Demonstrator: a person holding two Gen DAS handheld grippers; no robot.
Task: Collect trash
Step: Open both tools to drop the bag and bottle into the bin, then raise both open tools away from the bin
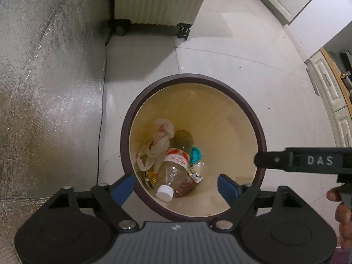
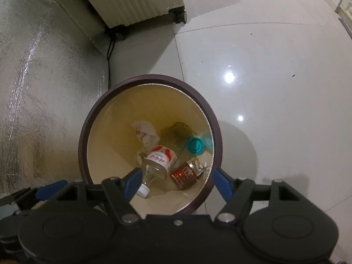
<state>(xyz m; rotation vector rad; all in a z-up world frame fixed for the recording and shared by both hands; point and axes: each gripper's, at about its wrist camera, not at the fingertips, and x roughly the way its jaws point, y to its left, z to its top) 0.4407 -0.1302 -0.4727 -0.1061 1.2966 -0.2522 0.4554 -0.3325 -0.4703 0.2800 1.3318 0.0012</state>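
Right wrist view: glossy white tiled floor (image 2: 264, 88) is lying bare toward 2 o'clock beside the brown-rimmed round bin (image 2: 211, 118); both grippers, right (image 2: 176, 181) and left (image 1: 176, 187), are hovering with fingers spread, holding nothing.

Both grippers above trash bin (image 1: 261, 132), pointing down: left gripper (image 1: 176, 184) spread wide, empty; right gripper (image 2: 175, 181) likewise.
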